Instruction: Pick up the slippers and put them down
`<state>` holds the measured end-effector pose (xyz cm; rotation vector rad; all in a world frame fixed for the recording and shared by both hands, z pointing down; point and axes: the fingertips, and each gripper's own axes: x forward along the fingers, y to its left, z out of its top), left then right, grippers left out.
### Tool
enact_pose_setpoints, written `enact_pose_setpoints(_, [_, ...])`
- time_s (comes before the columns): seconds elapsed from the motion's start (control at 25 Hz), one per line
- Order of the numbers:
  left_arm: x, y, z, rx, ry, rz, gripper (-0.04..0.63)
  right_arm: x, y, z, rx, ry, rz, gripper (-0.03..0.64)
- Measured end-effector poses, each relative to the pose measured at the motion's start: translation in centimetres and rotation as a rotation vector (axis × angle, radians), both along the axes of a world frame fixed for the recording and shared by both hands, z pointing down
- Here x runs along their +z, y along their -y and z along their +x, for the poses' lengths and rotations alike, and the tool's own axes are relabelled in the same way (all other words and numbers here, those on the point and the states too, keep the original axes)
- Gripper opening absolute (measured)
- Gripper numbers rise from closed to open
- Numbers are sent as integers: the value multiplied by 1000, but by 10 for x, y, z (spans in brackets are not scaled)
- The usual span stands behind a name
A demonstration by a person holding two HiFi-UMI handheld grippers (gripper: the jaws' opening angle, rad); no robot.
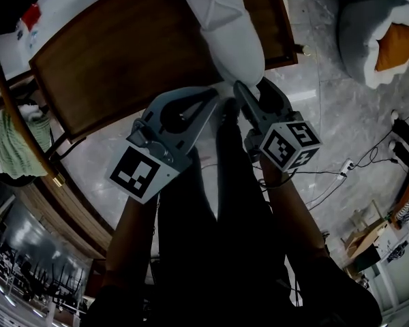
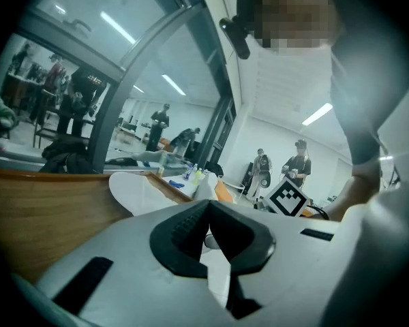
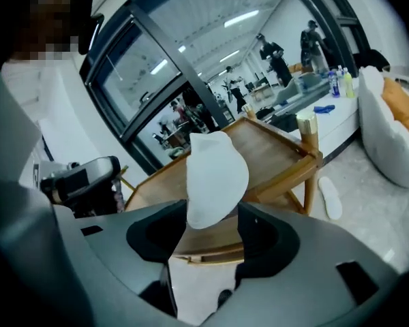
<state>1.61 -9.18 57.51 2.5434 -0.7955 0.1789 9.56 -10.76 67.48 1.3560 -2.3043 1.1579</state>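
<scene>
Evidently soft and light, the slipper [image 1: 225, 33] lay on the table [image 1: 123, 60], its near end at the edge. The right gripper [image 3: 211, 216] gaped around that end, not pressing. The left gripper [image 2: 206, 206] was closed. A pinch across that end seemed best.

The left hand-held gripper [image 1: 220, 99] and right hand-held gripper [image 1: 253, 87] are grey moulded shells with black ribbed pads [image 2: 184, 234] and black-and-white marker cubes [image 1: 140, 172]; the person wears dark trousers [image 1: 211, 216].

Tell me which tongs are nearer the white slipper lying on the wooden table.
Right. The right tongs stand open around the near end of the slipper; the left tongs sit shut just beside it, not around it.
</scene>
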Motion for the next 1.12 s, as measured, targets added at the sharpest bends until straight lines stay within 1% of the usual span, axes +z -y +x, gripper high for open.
enact_pose_setpoints(0.08, [-4, 0, -1, -3, 3, 5, 11, -1, 1, 6, -8, -64, 24, 212])
enact_pose_setpoints(0.24, [-19, -1, 0, -19, 3, 4, 11, -6, -1, 26, 25, -158, 17, 229])
enact_pose_setpoints(0.36, [-38, 12, -5, -33, -3, 59, 11, -16, 14, 33, 35, -195, 49, 230])
enact_pose_setpoints(0.44, [-52, 19, -9, -40, -3, 93, 11, -32, 22, 29, 14, -199, 82, 230])
enact_pose_setpoints(0.56, [-81, 27, -10, -45, 0, 124, 11, -80, 33, 17, -55, -177, 168, 229])
enact_pose_setpoints(0.64, [-104, 30, -10, -41, -6, 129, 11, -123, 37, 0, -133, -137, 239, 227])
enact_pose_setpoints(0.72, [-129, 32, -13, -42, -19, 128, 11, -166, 38, -19, -205, -80, 295, 227])
enact_pose_setpoints(0.8, [-158, 31, -17, -58, -41, 143, 11, -207, 34, -32, -253, -31, 343, 226])
enact_pose_setpoints(0.88, [-189, 23, -21, -62, -59, 164, 11, -248, 26, -40, -293, -15, 406, 214])
enact_pose_setpoints(0.92, [-203, 19, -23, -55, -59, 179, 11, -268, 21, -45, -315, -5, 444, 154])
enact_pose_setpoints(0.96, [-215, 16, -25, -44, -55, 197, 11, -287, 16, -49, -340, 11, 482, 53])
enact_pose_setpoints(1.12, [-257, 15, -40, -25, -32, 292, 11, -353, 10, -63, -423, 63, 627, 35])
